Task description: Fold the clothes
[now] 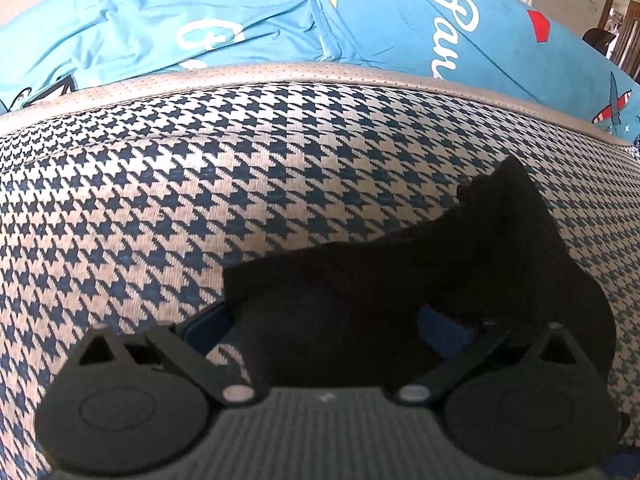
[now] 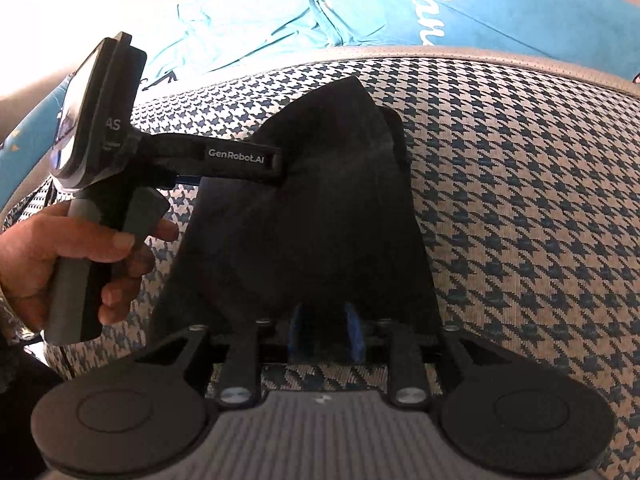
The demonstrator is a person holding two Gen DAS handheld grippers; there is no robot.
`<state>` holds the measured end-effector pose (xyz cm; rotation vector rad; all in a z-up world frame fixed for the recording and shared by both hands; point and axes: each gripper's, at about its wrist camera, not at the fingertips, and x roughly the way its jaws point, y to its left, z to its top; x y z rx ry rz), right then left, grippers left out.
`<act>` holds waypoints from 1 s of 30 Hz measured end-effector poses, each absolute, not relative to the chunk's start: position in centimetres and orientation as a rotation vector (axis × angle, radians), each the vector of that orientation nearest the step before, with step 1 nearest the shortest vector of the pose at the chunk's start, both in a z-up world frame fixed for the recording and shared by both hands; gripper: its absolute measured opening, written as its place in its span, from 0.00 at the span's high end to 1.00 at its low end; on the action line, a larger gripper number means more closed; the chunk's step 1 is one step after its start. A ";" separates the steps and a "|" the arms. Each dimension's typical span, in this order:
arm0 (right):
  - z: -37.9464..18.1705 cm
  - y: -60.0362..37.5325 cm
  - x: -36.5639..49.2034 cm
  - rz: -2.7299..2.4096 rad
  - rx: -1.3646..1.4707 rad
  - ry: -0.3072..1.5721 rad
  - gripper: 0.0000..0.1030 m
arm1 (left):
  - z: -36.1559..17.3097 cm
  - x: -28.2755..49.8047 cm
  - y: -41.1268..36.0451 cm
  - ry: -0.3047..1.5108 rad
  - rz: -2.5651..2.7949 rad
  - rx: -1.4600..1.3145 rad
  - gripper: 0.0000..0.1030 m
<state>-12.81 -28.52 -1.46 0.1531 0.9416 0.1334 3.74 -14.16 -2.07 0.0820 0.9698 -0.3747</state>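
Only right-wrist view: hand gripping left tool.

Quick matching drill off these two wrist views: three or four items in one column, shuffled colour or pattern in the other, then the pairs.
Things:
1. garment between the grippers
2. cushion under it
3. printed fabric behind the cushion
4. finger pads of the right gripper

Looks:
A. light blue with white lettering
B. plain black
C. houndstooth check
D. bright blue

Pairs: 1-B, 2-C, 3-A, 4-D
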 end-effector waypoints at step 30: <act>-0.2 -31.0 -12.3 0.083 0.282 0.840 0.47 | 0.0 -0.5 -11.6 0.980 -0.356 0.151 0.00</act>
